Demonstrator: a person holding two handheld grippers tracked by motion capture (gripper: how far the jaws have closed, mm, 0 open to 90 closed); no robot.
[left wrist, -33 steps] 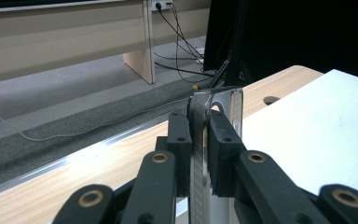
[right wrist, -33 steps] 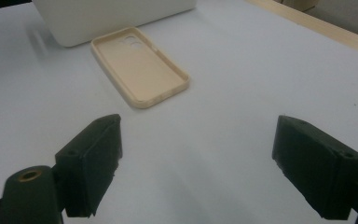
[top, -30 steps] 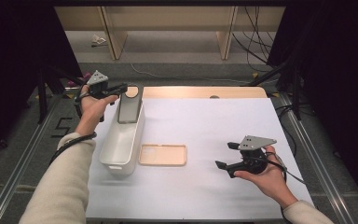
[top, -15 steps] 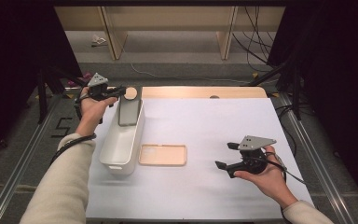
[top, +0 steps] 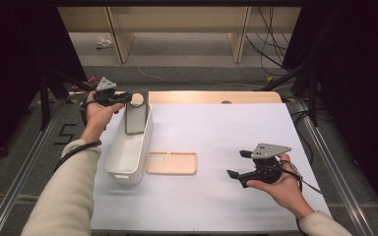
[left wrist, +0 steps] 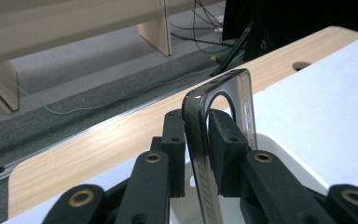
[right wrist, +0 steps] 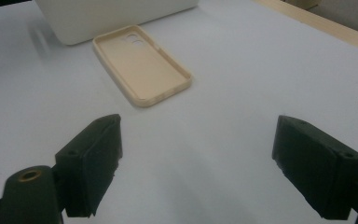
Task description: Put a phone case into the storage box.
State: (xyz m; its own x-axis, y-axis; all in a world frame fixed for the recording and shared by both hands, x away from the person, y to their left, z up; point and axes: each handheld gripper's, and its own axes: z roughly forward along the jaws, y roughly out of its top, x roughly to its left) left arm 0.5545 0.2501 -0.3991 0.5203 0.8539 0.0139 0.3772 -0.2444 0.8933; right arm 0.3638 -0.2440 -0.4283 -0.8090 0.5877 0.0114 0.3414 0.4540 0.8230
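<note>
Dark phone case being set down into the white bin.

On the white table [top: 216, 132], the long white plastic bin [top: 123, 157] is seen at nine o'clock, the beige phone case [top: 172, 162] just beside it. The smoky translucent phone case [left wrist: 200, 140] is stood upright at the bin's far end between the left gripper [top: 128, 98] pads, whose jaws have just been opening; contact looks slight. It could topple outward if freed off balance. The right gripper [top: 236, 164], at four o'clock, is spread wide and empty.

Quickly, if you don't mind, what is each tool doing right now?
Left tool: jaws just been opening, dark translucent phone case between them, over the white plastic bin.
Right tool: open, empty.
</note>
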